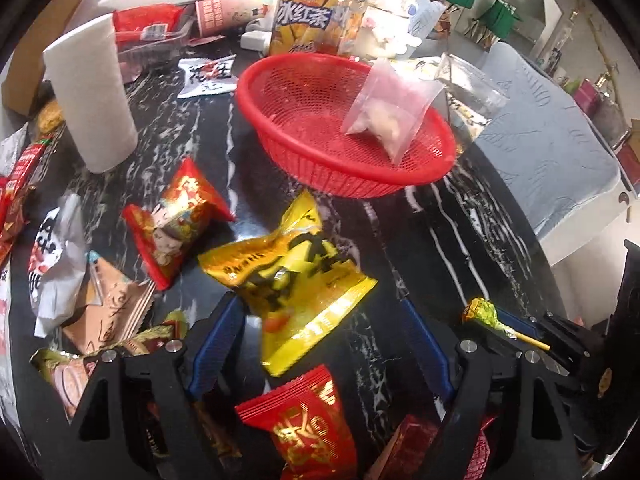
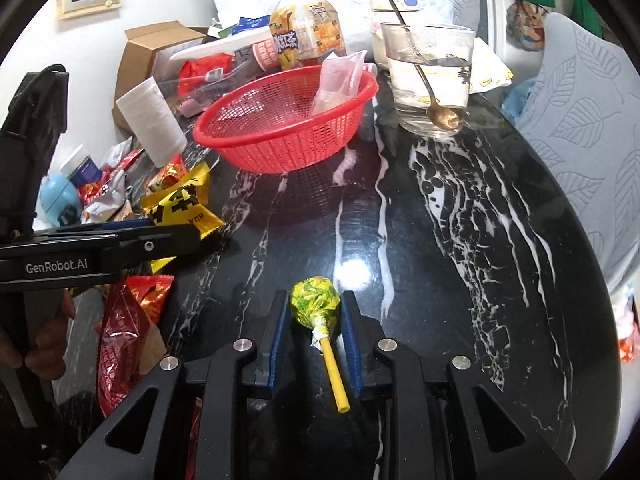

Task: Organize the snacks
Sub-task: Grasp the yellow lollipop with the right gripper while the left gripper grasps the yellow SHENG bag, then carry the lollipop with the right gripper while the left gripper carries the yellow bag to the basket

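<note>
Near the table's (image 2: 460, 240) front edge, the right gripper (image 2: 314, 312) pinches a lollipop (image 2: 315, 300); the left gripper (image 1: 320, 320) gapes around a yellow packet (image 1: 296, 280). That crinkly foil could slip before reaching the red basket (image 1: 280, 136).

Bare dark table (image 2: 460, 240) lies open between the near edge and the red basket (image 2: 280, 136). On the left, packets (image 1: 176, 220) crowd the way, with a paper roll (image 1: 92, 96) standing beyond. A glass (image 2: 430, 80) blocks the basket's right side; bottles (image 2: 306, 36) stand behind.
</note>
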The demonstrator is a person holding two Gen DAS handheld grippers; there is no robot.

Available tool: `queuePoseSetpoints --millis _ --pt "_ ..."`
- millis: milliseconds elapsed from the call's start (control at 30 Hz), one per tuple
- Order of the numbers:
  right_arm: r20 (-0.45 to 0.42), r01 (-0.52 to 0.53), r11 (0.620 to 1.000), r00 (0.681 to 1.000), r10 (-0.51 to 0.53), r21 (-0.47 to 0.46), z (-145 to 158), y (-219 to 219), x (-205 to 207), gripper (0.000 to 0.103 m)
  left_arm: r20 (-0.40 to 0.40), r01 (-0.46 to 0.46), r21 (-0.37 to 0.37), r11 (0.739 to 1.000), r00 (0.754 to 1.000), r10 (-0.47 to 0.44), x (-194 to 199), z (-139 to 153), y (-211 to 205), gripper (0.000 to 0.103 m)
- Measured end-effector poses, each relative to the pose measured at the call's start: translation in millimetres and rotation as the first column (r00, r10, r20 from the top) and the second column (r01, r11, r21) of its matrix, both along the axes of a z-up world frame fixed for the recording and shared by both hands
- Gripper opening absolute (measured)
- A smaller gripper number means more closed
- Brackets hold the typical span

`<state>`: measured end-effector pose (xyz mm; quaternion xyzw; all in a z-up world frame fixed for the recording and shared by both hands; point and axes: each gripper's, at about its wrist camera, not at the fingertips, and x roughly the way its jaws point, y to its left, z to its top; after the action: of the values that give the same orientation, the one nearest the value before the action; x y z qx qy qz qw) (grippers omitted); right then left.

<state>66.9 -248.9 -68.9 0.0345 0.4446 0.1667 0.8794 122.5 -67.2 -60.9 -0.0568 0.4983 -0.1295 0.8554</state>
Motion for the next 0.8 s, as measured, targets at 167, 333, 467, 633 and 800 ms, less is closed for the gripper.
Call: queuePoseSetpoints --millis 167,333,467,633,800 --pt "0.011 -0.009 1.000 1.000 0.009 -0.008 3 3 1 0.025 -0.017 -0.005 0.012 1.000 1.000 0.005 10 -1 -3 0.080" --pt "0.006 -0.005 1.000 1.000 0.005 -0.012 1 1 2 0.025 -0.020 -0.007 0.059 0.998 1.000 0.008 21 -5 -8 0.080" --pt "0.006 0.007 1.000 1.000 -0.007 -0.027 0 1 4 0.025 -0.021 -0.010 0.098 0.995 1.000 0.012 27 -11 -12 0.080" --pt "-0.002 0.014 1.000 1.000 -0.014 -0.015 -1 -3 5 0.025 0.014 -0.004 0.131 0.991 1.000 0.002 24 -13 -11 0.056" --pt "-0.012 0.012 1.000 1.000 -0.012 0.003 -1 -2 6 0.025 0.009 0.022 0.082 0.996 1.000 -0.023 19 -12 -8 0.053"
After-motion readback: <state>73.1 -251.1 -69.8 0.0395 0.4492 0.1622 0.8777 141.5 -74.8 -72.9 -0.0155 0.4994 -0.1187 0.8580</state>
